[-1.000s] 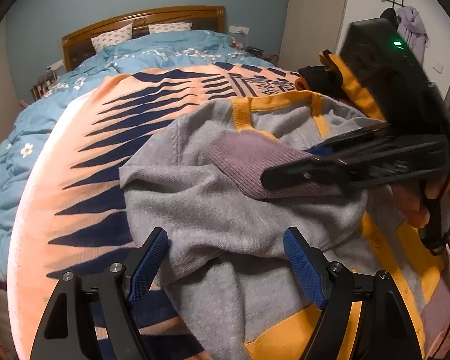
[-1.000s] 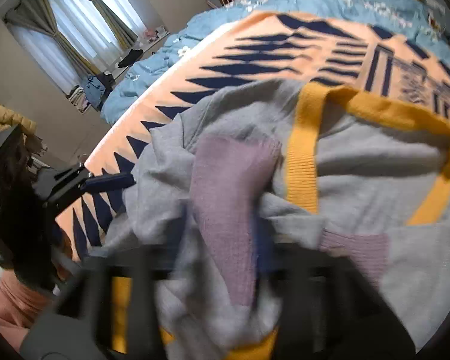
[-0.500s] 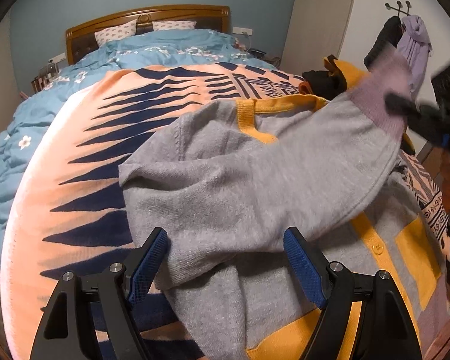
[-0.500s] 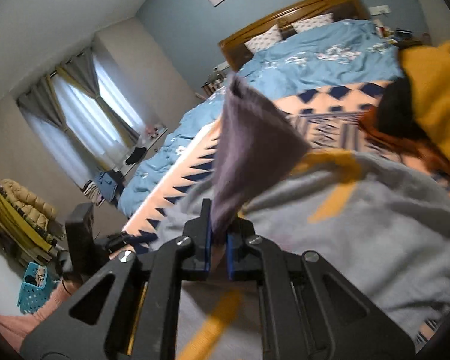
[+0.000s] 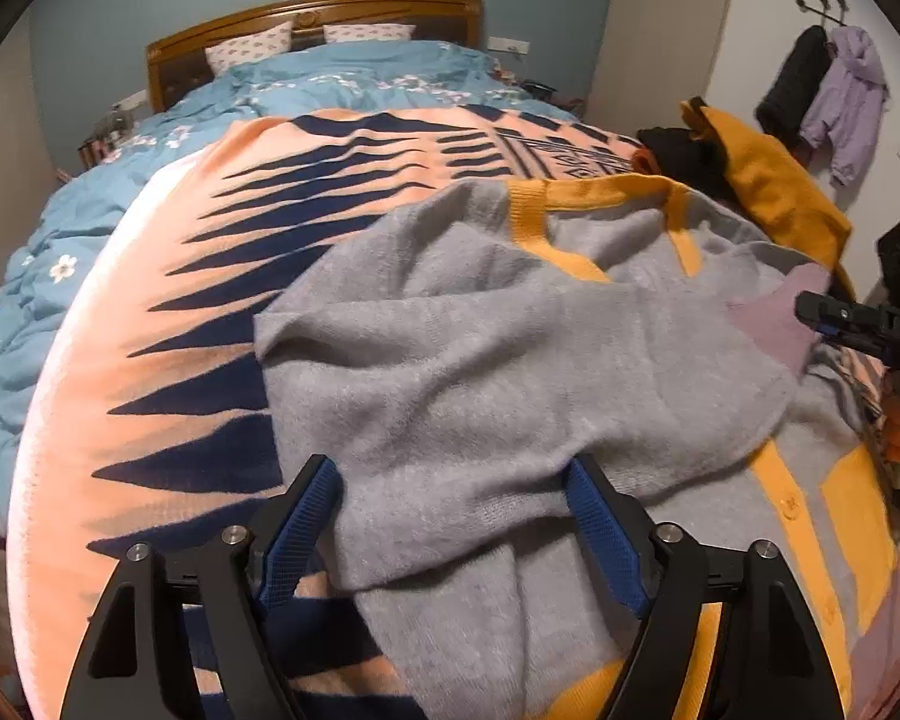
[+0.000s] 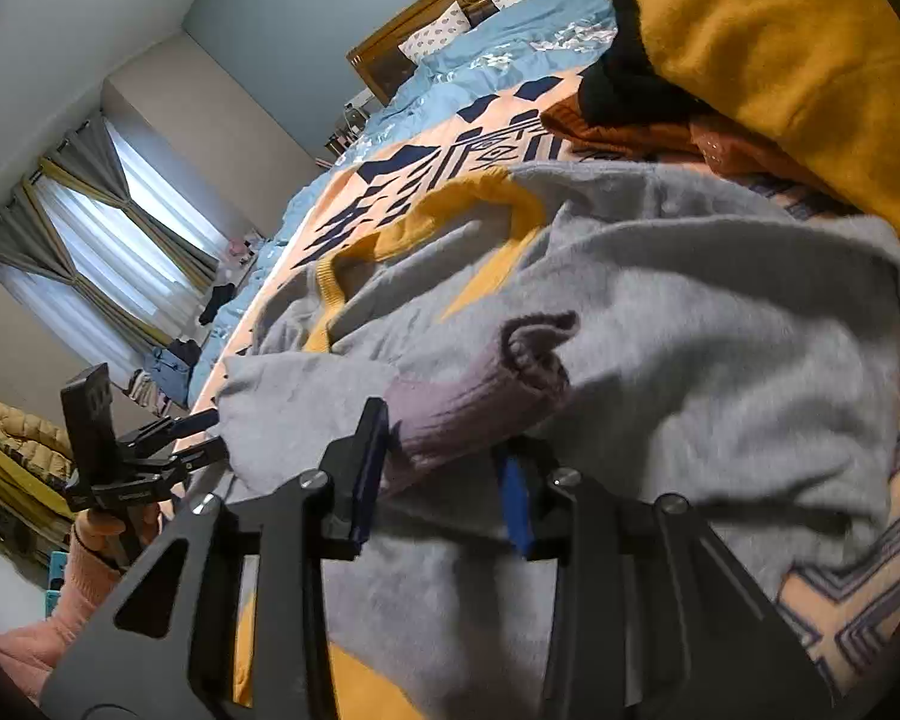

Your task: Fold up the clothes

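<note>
Grey cardigan [image 5: 510, 372] between both spread hand-held grippers, left [image 5: 456, 516] and right [image 6: 444, 474]; mustard garment [image 6: 780, 60] and black clothing [image 5: 684, 159] just beyond.

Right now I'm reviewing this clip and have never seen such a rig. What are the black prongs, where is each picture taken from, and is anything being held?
There is no robot here. A person holds a two-fingered tool in each hand, and a wide-angle camera on each tool looks out along its fingers.

One picture looks out from the left hand-held gripper and the other from the right hand-held gripper.

A grey cardigan with yellow trim lies on an orange and navy blanket spread over a bed. One sleeve is laid across the cardigan's body, and other clothes are piled beside it.

Both sets of jaws stand apart, so nothing is clamped. The sleeve's mauve cuff lies loosely between the right tool's fingers.
</note>
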`<move>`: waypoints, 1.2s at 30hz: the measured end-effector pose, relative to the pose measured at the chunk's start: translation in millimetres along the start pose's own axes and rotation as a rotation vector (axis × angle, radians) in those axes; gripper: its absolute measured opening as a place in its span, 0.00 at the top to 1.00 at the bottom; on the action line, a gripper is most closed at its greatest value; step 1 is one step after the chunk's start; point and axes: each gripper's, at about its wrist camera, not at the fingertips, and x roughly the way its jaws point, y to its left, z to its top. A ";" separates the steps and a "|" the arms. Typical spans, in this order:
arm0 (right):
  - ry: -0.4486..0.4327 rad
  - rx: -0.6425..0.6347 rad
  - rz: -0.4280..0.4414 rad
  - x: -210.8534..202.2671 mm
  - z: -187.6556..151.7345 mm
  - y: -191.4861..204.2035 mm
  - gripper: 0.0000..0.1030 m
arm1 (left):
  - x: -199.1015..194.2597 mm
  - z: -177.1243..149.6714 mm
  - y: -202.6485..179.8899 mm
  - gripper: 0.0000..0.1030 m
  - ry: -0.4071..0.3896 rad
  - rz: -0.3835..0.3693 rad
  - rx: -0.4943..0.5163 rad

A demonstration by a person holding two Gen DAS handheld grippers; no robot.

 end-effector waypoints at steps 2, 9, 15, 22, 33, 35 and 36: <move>-0.004 -0.011 -0.005 0.1 4.5 1.9 0.89 | -0.9 2.4 0.8 0.31 -0.009 0.002 -0.010; -0.043 -0.025 -0.063 -20.0 6.9 -7.6 0.89 | -7.3 4.6 7.6 0.31 -0.037 -0.010 -0.048; -0.003 -0.054 -0.139 -20.4 -9.3 -11.7 0.76 | -13.0 -5.9 26.0 0.26 -0.028 -0.024 -0.108; -0.034 -0.054 -0.126 -41.7 -19.4 -8.0 0.52 | -10.3 -2.5 37.2 0.25 -0.006 -0.017 -0.131; -0.061 0.008 -0.083 -62.7 -38.3 -6.7 0.52 | 8.6 33.7 52.9 0.95 -0.045 0.005 -0.210; -0.066 0.015 -0.094 -69.0 -40.5 -8.9 0.52 | 7.2 38.3 58.4 0.96 -0.067 0.023 -0.230; -0.070 0.011 -0.104 -73.2 -41.5 -9.5 0.52 | 5.1 40.3 62.4 0.97 -0.079 0.039 -0.240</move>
